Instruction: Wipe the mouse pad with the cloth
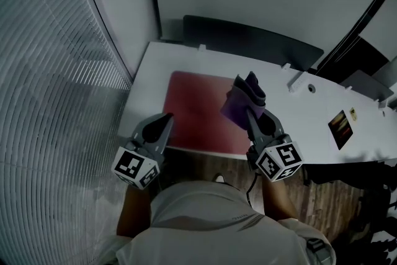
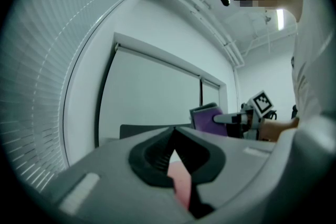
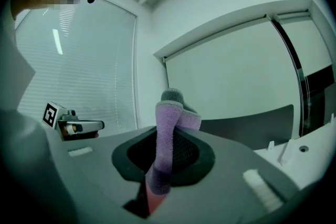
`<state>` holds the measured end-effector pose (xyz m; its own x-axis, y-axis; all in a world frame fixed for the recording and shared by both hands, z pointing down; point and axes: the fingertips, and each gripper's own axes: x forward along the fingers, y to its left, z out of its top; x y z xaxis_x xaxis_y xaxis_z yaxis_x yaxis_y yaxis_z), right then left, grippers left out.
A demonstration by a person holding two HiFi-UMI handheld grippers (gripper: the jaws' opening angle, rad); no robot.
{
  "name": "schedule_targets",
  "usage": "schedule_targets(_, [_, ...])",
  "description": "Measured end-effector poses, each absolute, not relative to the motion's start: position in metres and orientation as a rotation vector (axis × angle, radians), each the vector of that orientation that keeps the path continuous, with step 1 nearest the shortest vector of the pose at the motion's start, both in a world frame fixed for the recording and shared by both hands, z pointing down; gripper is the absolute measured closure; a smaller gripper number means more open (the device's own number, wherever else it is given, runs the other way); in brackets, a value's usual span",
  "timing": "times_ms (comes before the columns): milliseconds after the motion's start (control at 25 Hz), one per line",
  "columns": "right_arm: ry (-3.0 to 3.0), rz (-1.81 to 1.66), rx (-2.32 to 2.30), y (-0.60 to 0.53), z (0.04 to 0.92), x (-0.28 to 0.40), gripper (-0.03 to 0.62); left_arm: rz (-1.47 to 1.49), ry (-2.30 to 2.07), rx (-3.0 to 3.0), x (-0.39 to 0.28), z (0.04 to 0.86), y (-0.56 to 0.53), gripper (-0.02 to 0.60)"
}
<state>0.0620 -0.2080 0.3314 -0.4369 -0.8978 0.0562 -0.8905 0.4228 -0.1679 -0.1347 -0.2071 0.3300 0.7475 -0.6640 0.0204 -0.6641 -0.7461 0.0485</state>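
While the cloth (image 1: 246, 99) is gripped only by a narrow fold, the wipe looks fragile.
The right gripper (image 1: 259, 124) is clenched on that fold over the right edge of the red mouse pad (image 1: 195, 112), which lies near the front edge of the white desk (image 1: 298, 127); dragged under pressure, the cloth may pull free, or bare jaw tips may scrape the pad; the left gripper (image 1: 164, 124), closed on nothing at the pad's front left corner, does not seem to pin it, so the pad may slide. The right gripper view alone shows the fold standing up between the jaws; the left gripper view shows its jaws tip to tip; only the head view places cloth against pad, though not whether they touch.
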Motion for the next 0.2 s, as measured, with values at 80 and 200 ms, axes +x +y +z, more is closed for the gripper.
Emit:
schedule_targets(80, [2.614, -0.277, -1.643, -0.2066, 0.3314, 0.0650, 0.546, 0.009, -1.102, 2.885, -0.1319, 0.3291, -0.2053, 0.581])
schedule_targets(200, [2.617, -0.280, -1.641, -0.2067, 0.3318, 0.0687, 0.546, 0.014, -1.114, 2.881, -0.1293, 0.3277, -0.2050, 0.581])
